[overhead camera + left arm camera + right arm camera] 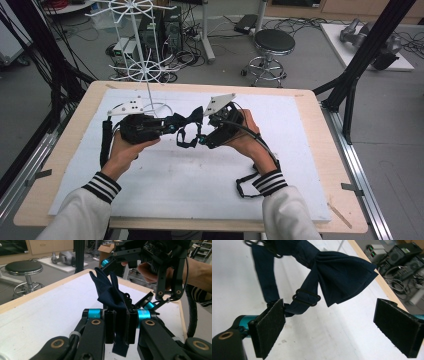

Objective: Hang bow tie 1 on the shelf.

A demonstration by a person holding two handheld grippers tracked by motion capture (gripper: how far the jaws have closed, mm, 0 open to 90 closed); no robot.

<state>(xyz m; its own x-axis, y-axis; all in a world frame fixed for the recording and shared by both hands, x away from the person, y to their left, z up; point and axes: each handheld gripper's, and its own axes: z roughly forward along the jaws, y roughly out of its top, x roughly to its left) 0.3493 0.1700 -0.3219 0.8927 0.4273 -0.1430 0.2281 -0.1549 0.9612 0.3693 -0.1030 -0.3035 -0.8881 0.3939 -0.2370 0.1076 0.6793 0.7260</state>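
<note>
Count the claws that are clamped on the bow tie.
1. The left claw is shut on the bow tie. The right claw is open, with the strap beside one pad.

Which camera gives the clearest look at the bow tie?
The right gripper view: the bow tie shows its wing, strap and slider. The left gripper view shows it edge-on, clamped; in the high view it is small, between the grippers.

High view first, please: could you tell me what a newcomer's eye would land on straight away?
A dark navy bow tie hangs above the middle of the white table mat, between two hand-held claws. The left claw is clamped shut on the tie's fabric, while the right claw stands wide open beside its strap. Behind the table, a white wire rack stands out.
</note>
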